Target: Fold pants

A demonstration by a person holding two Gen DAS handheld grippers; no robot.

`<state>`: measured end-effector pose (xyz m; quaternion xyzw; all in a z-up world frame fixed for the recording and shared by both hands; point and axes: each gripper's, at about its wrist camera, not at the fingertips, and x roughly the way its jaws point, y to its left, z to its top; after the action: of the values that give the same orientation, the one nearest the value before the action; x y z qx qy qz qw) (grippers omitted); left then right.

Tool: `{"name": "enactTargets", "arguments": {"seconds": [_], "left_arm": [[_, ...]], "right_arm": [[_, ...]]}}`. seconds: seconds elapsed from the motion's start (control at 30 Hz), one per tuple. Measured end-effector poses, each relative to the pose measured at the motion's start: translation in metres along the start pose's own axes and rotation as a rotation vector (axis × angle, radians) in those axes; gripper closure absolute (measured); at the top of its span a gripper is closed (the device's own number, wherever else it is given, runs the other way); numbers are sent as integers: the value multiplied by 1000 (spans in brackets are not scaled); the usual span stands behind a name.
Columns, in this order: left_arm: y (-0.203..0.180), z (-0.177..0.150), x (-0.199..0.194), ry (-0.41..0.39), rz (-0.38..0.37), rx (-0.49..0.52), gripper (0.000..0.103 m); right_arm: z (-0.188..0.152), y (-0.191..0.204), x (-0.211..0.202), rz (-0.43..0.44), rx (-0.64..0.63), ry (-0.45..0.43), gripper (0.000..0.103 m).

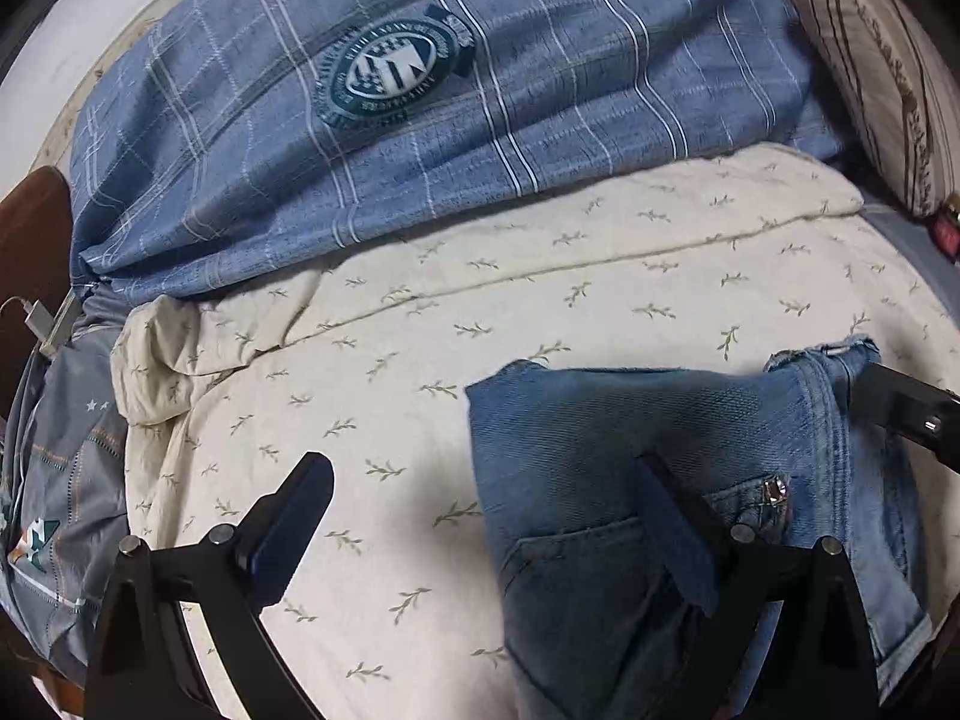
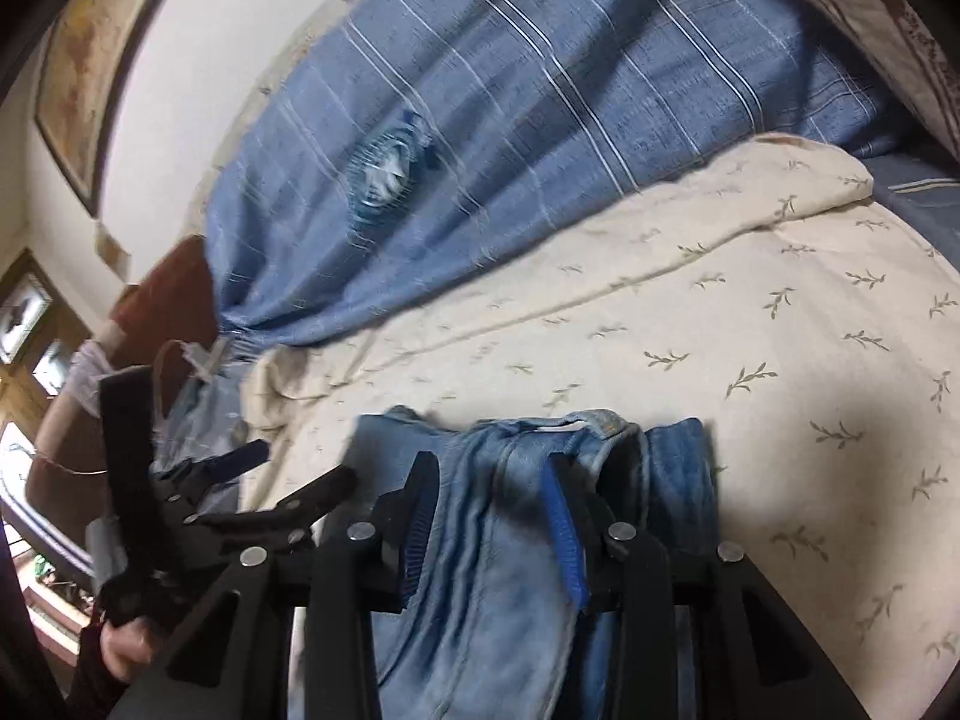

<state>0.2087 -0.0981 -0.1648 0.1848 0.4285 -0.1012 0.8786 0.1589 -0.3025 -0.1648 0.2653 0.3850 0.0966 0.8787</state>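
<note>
The blue denim pants (image 1: pixel 630 480) lie folded on a cream leaf-print sheet (image 1: pixel 420 420), at the lower right of the left wrist view. My left gripper (image 1: pixel 486 498) is open; its right finger (image 1: pixel 672 516) rests on the denim by a back pocket, its left finger (image 1: pixel 294 516) over the sheet. In the right wrist view the pants (image 2: pixel 498 540) run between the fingers of my right gripper (image 2: pixel 492 492), which stands partly open around the bunched denim. The left gripper also shows in the right wrist view (image 2: pixel 282 480), at the pants' left edge.
A blue plaid duvet with a round crest (image 1: pixel 384 66) lies bunched behind the sheet. A striped pillow (image 1: pixel 888 78) sits at the far right. A charger and cable (image 1: pixel 42 324) lie at the bed's left edge, by a brown headboard (image 1: pixel 30 240).
</note>
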Motion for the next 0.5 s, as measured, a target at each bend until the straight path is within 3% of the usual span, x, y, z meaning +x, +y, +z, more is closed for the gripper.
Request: {"name": "enactTargets", "arguments": {"seconds": [0.27,0.4,0.5], "left_arm": [[-13,-2,20,43,33,48,4],[-7,-5,9,50,9,15,4],[-2,-14,-12,14,22,6,4]], "right_arm": [[-3,-16,18,-16,46,50,63],[-3,-19,4,60,74,38,57],[-6,-9,-13,117,2,17,54]]}}
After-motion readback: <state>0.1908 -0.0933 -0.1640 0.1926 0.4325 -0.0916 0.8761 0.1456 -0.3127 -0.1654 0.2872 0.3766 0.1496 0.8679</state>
